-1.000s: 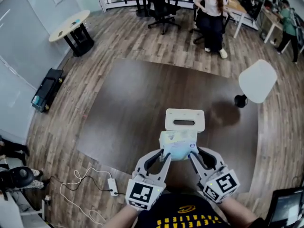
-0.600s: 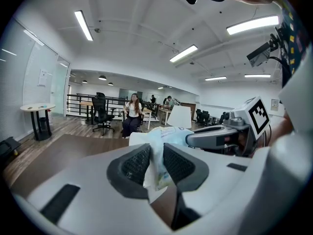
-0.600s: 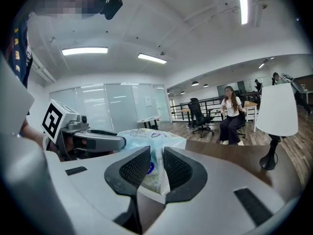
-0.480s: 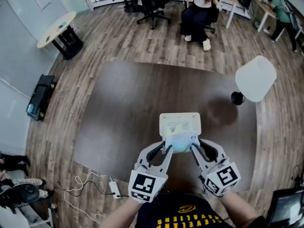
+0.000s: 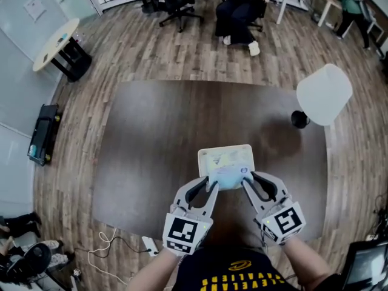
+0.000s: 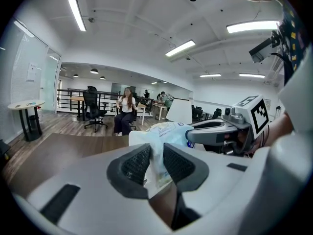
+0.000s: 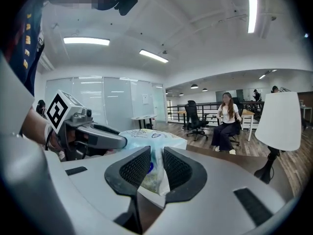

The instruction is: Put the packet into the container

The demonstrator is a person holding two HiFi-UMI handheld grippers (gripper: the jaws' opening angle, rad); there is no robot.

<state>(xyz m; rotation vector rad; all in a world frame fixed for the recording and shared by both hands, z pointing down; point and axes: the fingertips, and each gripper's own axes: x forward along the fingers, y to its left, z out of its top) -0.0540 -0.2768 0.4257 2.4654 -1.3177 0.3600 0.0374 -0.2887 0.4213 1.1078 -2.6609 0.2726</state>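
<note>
Step in hand, by my read: the carry. The packet is up off the table w/ both grippers on it, at the container's near rim, not yet inside.

L gripper (image 5: 210, 185) sits at approx 7 o'clock of the packet (image 5: 227, 176). Its own view shows the ribbed pads (image 6: 137, 163) pinched on the packet's thin side edge. The plastic is squeezed flat btwn them, and the bulk of the bag bulges beyond the tips toward 12–1 o'clock.

The container (image 5: 225, 148), white and open-topped on the dark table (image 5: 151, 138), is right at the packet's 12 o'clock. The packet's far edge overlaps the near rim in head view – touching or not, can't tell.

R gripper (image 5: 247, 183) is at the packet's 5 o'clock. Its pads (image 7: 134, 166) are likewise clamped on the opposite edge, w/ the bag bulging past the tips toward 11–12.

Next move probably calls for a short push fwd to centre the packet over the opening, then lower it and release both sides together – a one-sided release could let it swing & catch the rim.

White lamp (image 5: 324, 94) at 2 o'clock is well apart, no factor.
</note>
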